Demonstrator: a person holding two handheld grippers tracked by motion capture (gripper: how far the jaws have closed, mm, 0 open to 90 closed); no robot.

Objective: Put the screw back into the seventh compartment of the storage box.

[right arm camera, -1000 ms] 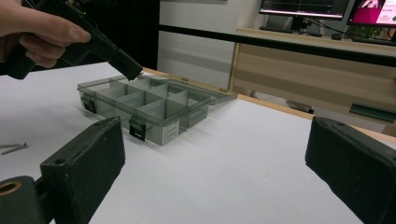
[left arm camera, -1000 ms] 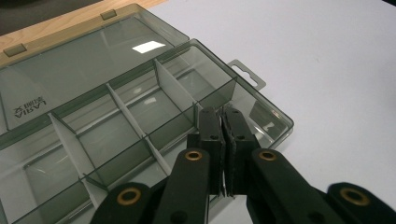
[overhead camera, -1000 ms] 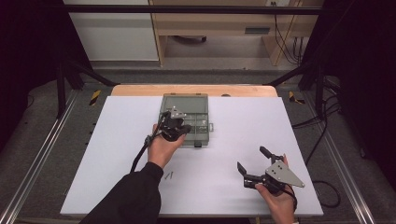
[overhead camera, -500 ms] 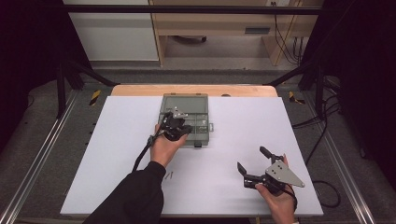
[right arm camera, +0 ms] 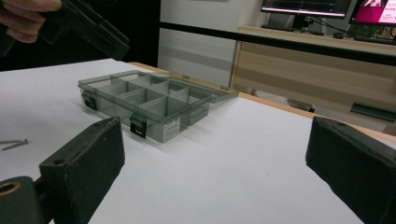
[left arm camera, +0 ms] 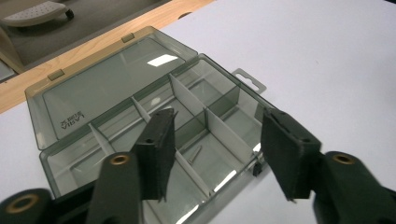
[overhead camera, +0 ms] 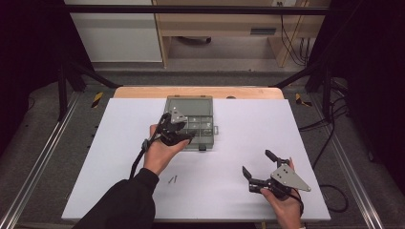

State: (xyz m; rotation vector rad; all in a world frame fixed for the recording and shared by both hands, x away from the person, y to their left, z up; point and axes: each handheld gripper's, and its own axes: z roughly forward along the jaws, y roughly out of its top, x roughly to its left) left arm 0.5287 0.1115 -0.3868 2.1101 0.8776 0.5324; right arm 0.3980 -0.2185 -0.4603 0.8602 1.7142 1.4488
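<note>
A smoky clear compartment box (overhead camera: 209,139) lies open at the table's back middle, its lid (left arm camera: 107,88) flat behind it. My left gripper (overhead camera: 187,130) hovers over the box's near-left part. In the left gripper view its jaws (left arm camera: 219,119) have just been opening, with nothing between them. Below them a small screw (left arm camera: 194,154) lies in a front compartment. Near the front right of the table my right gripper (overhead camera: 258,162) stands open and empty, its jaws (right arm camera: 215,130) pointing at the box (right arm camera: 163,126).
Two loose screws (overhead camera: 172,179) lie on the white table sheet by the left forearm, also seen as screws (right arm camera: 14,143) in the right gripper view. A wooden strip (overhead camera: 143,92) borders the far edge. Dark rails run along both sides.
The left gripper's jaws stand apart now, where they were together before, and the hand has lifted slightly over the box. The right gripper has kept still.
</note>
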